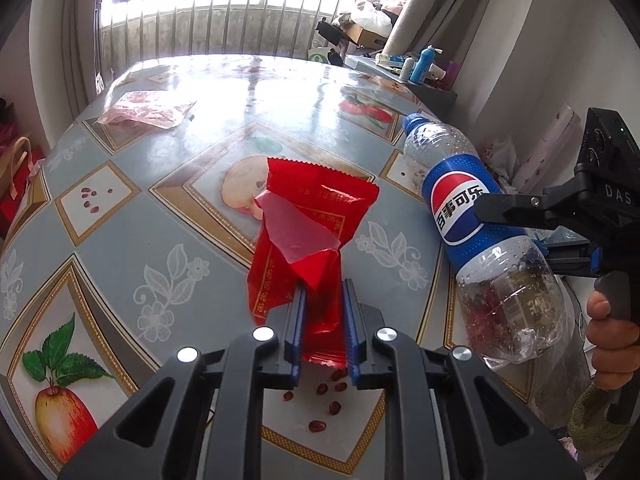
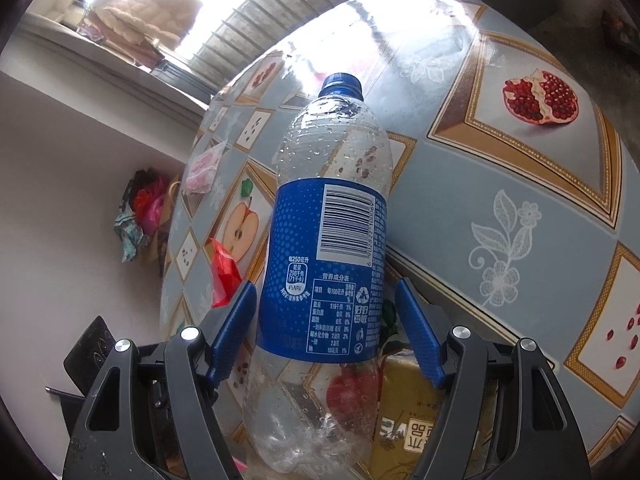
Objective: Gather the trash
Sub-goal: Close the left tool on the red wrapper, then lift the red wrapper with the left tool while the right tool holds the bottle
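The left tongs (image 1: 323, 320) are clamped on the near end of a red wrapper (image 1: 308, 236), which stands up crumpled above the tabletop (image 1: 168, 216), a patterned cloth printed with apples, pomegranates and white flowers. The right tongs (image 2: 326, 312) are clamped around the blue label of an empty plastic bottle (image 2: 324, 248), its blue cap pointing away from the holder.

The left wrist view alone shows the person's hand (image 1: 612, 340) on the right tool's handle at the right edge, the bottle's logo side, and the bottle held tilted above the right part of the tabletop. It also shows a pinkish plastic bag (image 1: 146, 110) lying far left on the tabletop, and a cluttered side surface with a blue spray bottle (image 1: 423, 65) far right.

The right wrist view alone shows the bottle's barcode and nutrition panel, droplets inside it, and a yellow-brown carton (image 2: 404, 412) below it. The red wrapper appears there only as a sliver at the left.
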Demonstrator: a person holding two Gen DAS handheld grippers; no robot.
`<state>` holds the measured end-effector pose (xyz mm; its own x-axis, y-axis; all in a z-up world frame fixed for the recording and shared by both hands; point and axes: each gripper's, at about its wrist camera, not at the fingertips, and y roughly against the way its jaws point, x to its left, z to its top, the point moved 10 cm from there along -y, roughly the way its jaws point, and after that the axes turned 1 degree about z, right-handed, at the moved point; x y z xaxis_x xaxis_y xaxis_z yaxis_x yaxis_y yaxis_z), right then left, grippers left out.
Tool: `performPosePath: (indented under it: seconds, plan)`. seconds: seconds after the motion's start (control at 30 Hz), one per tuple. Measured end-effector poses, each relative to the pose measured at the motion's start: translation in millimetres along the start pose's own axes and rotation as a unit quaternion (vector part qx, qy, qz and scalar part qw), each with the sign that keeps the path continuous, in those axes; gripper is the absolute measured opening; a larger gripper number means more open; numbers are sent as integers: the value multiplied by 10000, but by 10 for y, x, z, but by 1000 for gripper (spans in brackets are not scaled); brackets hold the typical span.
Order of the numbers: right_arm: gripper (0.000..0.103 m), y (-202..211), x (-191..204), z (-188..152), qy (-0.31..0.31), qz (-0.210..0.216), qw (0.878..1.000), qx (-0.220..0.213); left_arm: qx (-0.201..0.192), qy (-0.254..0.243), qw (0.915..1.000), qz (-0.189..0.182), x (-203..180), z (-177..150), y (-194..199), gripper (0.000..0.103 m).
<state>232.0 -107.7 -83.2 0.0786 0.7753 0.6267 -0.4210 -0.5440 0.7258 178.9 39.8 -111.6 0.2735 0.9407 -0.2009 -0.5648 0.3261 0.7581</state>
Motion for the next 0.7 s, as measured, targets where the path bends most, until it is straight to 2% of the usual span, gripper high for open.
performPosePath:
  seconds: [0.47, 0.7]
  plan:
    - [67, -40, -16, -14, -124, 124, 9998, 131, -7, -24, 10000, 24, -6, -4, 6, 16]
    - [63, -23, -26, -14, -121, 152, 9997, 154, -23, -66, 10000, 62, 23, -9, 25, 15]
